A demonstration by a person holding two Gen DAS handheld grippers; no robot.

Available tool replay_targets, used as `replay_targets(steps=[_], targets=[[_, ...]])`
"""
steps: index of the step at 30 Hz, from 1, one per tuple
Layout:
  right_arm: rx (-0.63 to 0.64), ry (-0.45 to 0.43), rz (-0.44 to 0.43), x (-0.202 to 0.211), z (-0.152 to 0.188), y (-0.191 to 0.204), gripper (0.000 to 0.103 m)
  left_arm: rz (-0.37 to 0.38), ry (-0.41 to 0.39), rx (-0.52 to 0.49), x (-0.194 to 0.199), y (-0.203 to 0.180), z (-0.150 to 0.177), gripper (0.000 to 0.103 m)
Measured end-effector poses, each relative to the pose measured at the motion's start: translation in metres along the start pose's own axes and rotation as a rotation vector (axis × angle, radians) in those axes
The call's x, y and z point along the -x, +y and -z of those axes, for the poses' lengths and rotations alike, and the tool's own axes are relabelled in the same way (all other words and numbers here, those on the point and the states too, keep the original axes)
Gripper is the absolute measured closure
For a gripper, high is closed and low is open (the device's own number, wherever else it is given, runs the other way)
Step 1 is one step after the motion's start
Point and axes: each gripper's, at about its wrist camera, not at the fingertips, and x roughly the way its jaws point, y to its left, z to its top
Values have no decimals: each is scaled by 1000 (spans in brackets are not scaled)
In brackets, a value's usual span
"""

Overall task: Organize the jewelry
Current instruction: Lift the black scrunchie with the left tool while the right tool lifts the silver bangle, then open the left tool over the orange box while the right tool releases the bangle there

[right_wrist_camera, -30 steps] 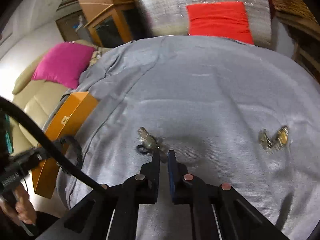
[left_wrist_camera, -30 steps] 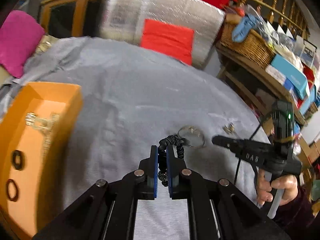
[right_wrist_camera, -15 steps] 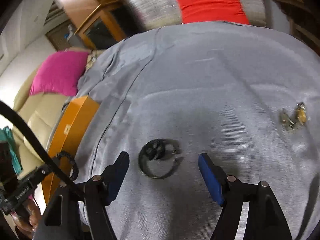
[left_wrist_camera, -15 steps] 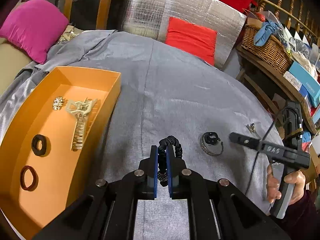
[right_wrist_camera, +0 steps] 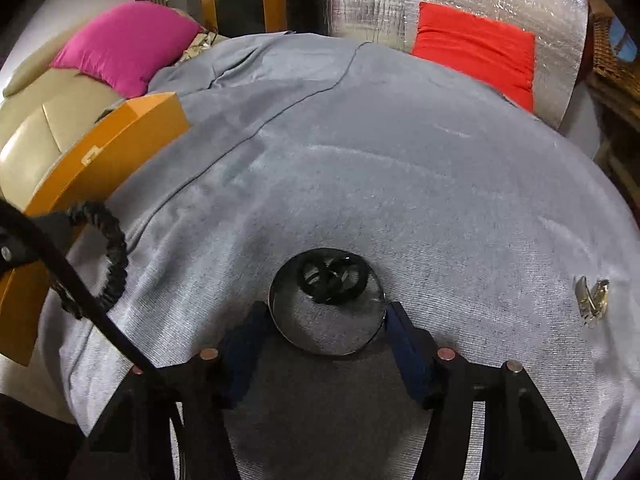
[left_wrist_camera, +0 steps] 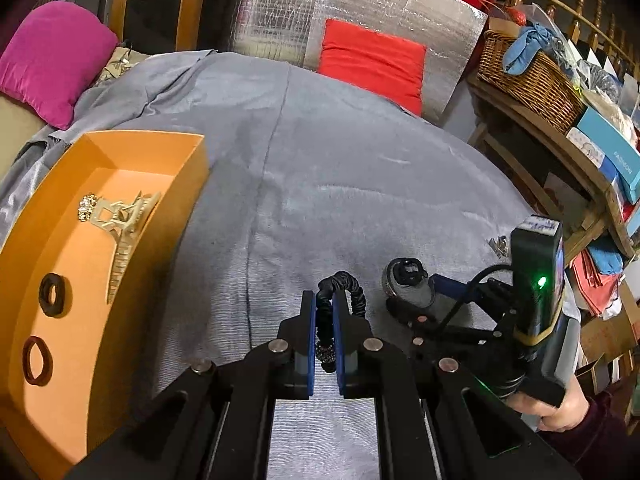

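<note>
Left wrist view: left gripper (left_wrist_camera: 323,334) pinched tight on a black braided hair tie (left_wrist_camera: 347,295), above the grey cloth (left_wrist_camera: 320,184). Orange cardboard tray (left_wrist_camera: 188,168) at left, holding a gold claw clip (left_wrist_camera: 122,236).

Right wrist view: right gripper (right_wrist_camera: 326,322) partly open, just been closing, pads touching both sides of a silver metal bangle (right_wrist_camera: 280,320) lying flat on the cloth.

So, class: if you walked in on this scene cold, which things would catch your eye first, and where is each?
First, the orange box at the left on the grey cloth, holding a gold hair claw and two dark hair rings. Next, the left gripper shut on a black scrunchie in the foreground. Beside it, the right gripper has just been closing around a metal bangle with small black ties inside it.
</note>
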Motion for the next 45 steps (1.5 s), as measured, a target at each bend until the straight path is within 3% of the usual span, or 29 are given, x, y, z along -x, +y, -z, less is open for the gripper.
replay_targets(steps=[8,17,23,27,32,36,40,45], targets=[[-63,-28,-60,21,0,-24,41,-1,-2,1,-3,-4,-2,95],[-141,-206,-188,69,-6,-39,41,-9,-68,-18,12,-10,-6,95],[-105,-260,-280,92,-21,-5,41,-24,-181,2,73,19,-2,95],[-34,-271,-382,107,-38,49,41,-125,-197,-4,126,70,17,95],[105,-207,-483,102,-54,145,41,-178,-129,69,155,134,46,95],[247,-110,-457,82,-59,215,41,-159,-43,163,150,173,66,95],[336,10,-419,54,-70,258,41,-116,48,224,125,192,74,95],[371,167,-418,26,-82,276,41,-72,157,285,91,201,79,95]])
